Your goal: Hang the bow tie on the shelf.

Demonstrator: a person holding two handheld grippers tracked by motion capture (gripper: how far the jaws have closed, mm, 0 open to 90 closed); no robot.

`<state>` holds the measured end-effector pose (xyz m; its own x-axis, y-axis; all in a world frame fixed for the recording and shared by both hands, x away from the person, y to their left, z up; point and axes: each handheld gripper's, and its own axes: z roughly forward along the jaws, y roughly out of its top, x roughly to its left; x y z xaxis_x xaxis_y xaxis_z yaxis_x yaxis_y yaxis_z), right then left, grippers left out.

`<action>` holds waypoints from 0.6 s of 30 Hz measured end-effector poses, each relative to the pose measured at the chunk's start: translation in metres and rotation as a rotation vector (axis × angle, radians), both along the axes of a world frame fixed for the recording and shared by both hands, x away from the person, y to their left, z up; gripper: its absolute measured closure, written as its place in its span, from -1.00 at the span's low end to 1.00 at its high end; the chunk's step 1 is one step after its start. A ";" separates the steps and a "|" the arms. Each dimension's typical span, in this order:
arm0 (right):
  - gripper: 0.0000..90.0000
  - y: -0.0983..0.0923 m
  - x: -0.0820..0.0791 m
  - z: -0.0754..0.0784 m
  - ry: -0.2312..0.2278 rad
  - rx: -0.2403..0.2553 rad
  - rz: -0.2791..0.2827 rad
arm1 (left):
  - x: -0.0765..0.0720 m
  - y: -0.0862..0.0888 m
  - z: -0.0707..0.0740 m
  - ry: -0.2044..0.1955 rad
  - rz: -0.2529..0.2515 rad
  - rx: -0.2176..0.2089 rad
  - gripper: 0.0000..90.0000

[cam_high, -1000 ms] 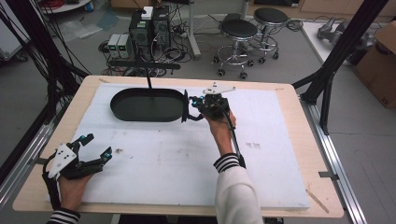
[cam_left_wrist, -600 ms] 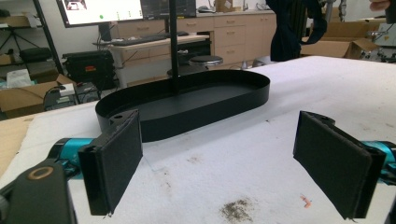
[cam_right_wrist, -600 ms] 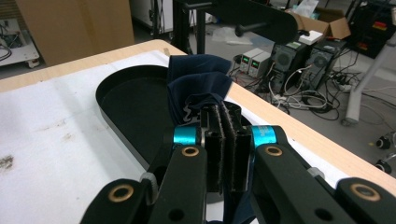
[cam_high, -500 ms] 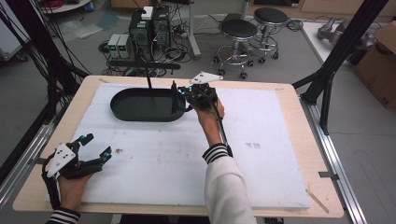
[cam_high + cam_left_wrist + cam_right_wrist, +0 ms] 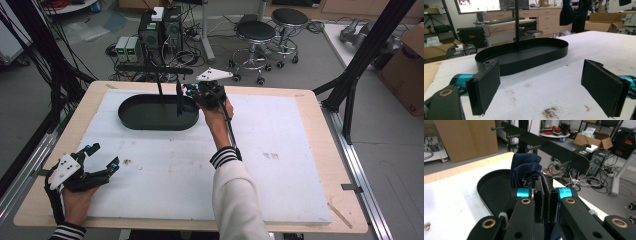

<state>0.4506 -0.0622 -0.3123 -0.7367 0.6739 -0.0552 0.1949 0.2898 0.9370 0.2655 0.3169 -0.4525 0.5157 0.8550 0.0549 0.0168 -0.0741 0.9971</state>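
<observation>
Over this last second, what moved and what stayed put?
The right hand-held gripper, shut on a dark blue cloth, travelled from the tray's right end up and left toward the back of the table, ending over the far right rim of the black oval tray, near the stand's crossbar. Nothing was released. The left hand-held gripper stayed open at the near left corner; the tray did not shift.

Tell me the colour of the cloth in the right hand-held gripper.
Dark navy blue cloth, clearest in the right gripper view.
</observation>
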 end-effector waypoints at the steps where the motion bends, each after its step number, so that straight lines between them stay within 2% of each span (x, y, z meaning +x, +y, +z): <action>1: 0.95 0.003 0.001 0.000 -0.002 0.001 -0.002 | 0.000 0.000 0.000 0.001 0.000 0.001 -0.64; 4: 0.95 0.007 0.005 0.002 0.002 -0.007 0.003 | 0.000 0.000 0.000 0.000 -0.001 0.003 -0.64; 6: 0.95 0.009 0.006 0.003 -0.022 -0.004 -0.003 | -0.001 0.000 0.000 -0.003 -0.001 0.001 -0.64; 10: 0.95 0.011 0.012 0.005 -0.014 -0.006 -0.015 | -0.001 0.000 0.000 -0.004 0.000 -0.005 -0.64; 16: 0.95 0.013 0.020 0.010 -0.025 -0.019 -0.025 | -0.001 0.000 0.000 -0.004 0.001 -0.006 -0.64; 17: 0.95 0.014 0.021 0.011 -0.044 -0.023 -0.029 | -0.001 0.000 0.000 -0.005 0.001 -0.004 -0.64; 18: 0.95 0.015 0.022 0.011 -0.045 -0.020 -0.032 | -0.001 0.000 0.000 -0.005 0.001 -0.001 -0.64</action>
